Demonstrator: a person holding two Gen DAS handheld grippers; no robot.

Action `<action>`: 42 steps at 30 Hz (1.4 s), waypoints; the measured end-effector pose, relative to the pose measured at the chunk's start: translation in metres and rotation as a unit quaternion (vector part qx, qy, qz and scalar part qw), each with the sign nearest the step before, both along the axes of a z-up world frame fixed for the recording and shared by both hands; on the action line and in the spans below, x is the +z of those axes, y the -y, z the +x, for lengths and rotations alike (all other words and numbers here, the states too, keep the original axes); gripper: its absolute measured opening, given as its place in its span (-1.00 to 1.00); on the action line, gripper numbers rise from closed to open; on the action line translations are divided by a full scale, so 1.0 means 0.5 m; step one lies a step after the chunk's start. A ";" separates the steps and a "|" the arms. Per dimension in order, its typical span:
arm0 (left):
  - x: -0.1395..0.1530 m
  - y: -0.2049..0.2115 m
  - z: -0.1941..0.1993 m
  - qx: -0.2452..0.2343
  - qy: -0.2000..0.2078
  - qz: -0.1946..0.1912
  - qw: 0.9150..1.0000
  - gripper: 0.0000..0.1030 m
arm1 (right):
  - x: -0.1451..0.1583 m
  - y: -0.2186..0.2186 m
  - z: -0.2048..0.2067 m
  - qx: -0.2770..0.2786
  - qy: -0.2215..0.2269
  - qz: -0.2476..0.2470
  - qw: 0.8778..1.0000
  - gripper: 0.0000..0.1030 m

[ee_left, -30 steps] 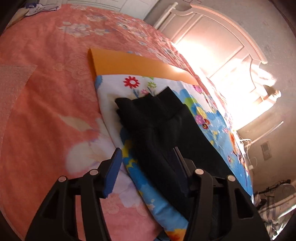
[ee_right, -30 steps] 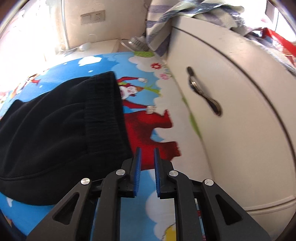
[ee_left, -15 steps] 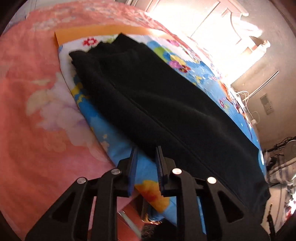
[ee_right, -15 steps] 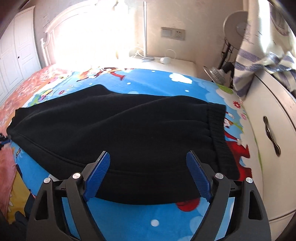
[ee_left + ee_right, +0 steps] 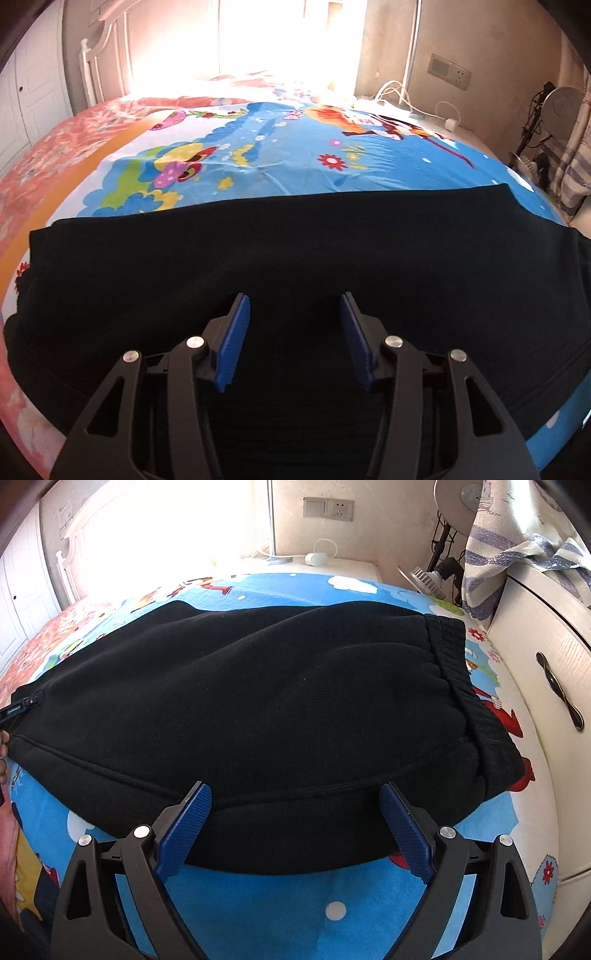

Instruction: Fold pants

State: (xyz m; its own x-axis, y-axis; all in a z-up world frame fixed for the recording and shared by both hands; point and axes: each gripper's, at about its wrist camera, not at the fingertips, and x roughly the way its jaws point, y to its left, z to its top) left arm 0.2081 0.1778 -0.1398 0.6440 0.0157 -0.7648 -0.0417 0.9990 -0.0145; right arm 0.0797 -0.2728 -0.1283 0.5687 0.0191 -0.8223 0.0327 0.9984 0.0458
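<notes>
Left gripper (image 5: 293, 332), jaws spread with nothing between its blue pads, hovers over the black pants (image 5: 295, 280). Right gripper (image 5: 295, 823), jaws spread wider, sits at the near folded edge of the pants (image 5: 258, 701); whether its pads touch the cloth cannot be told. The pants lie folded lengthwise across a cartoon-print sheet (image 5: 303, 897), ribbed waistband (image 5: 458, 672) toward the sheet's right edge and the opposite end toward its left edge. The sheet covers part of a pink floral bedspread (image 5: 62, 140), with an orange border strip (image 5: 74, 173) along the sheet's left edge. Beside the right edge stands a white cabinet (image 5: 535, 709) with a dark curved handle (image 5: 561, 694); a striped cloth (image 5: 502, 546) drapes over its top. Beyond the far edge are a wall socket (image 5: 328, 508), white cables (image 5: 399, 96), a fan (image 5: 565, 110), and a glare-washed white headboard (image 5: 99, 70).
</notes>
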 end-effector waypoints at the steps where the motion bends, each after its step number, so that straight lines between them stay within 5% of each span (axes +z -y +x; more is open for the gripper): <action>1: 0.005 -0.040 -0.004 0.041 -0.003 0.005 0.999 -0.02 | 0.011 0.004 0.005 0.004 -0.007 0.003 1.000 0.71; 3: 0.013 -0.099 -0.001 0.109 -0.014 0.003 0.994 -0.11 | 0.051 0.018 0.022 0.001 0.021 0.010 1.000 0.72; 5: 0.053 -0.100 -0.006 0.115 0.006 -0.018 0.993 -0.33 | 0.096 0.036 0.063 -0.016 0.057 0.014 0.998 0.72; 7: 0.103 -0.016 -0.009 0.041 0.046 -0.042 0.997 -0.33 | 0.124 0.063 0.122 -0.035 0.092 0.014 0.995 0.72; 9: 0.136 0.112 -0.004 -0.055 0.067 -0.059 0.995 -0.33 | 0.115 0.090 0.195 -0.051 0.080 -0.004 0.995 0.72; 15: 0.141 0.486 0.042 -0.263 0.060 -0.090 0.959 -0.33 | -0.010 0.151 0.268 -0.052 -0.027 -0.035 0.998 0.67; 19: 0.086 0.684 0.094 -0.344 0.018 -0.065 0.936 -0.38 | -0.032 0.131 0.219 -0.031 0.023 -0.077 0.996 0.68; 20: 0.064 0.720 0.113 -0.353 0.003 -0.051 0.934 -0.53 | -0.033 0.131 0.217 -0.035 0.028 -0.076 0.996 0.68; 23: -0.004 0.766 0.185 -0.335 -0.033 0.007 0.942 -0.78 | -0.038 0.134 0.221 -0.037 0.037 -0.078 0.996 0.70; 26: 0.011 0.735 0.222 -0.295 -0.017 -0.004 0.955 -0.89 | -0.036 0.137 0.223 -0.034 0.039 -0.073 0.996 0.71; 30: 0.081 0.624 0.188 -0.245 0.033 -0.072 0.966 -0.64 | -0.035 0.136 0.221 -0.035 0.044 -0.072 0.996 0.71; 32: 0.103 0.519 0.151 -0.195 0.062 -0.091 0.975 -0.48 | -0.035 0.135 0.220 -0.035 0.046 -0.072 0.996 0.71; 37: 0.089 0.178 0.071 -0.024 0.080 -0.080 0.993 -0.50 | -0.036 0.132 0.220 -0.039 0.048 -0.075 0.995 0.71; 42: 0.036 -0.178 0.031 0.131 0.023 -0.057 0.989 -0.53 | -0.037 0.130 0.222 -0.042 0.047 -0.079 0.995 0.71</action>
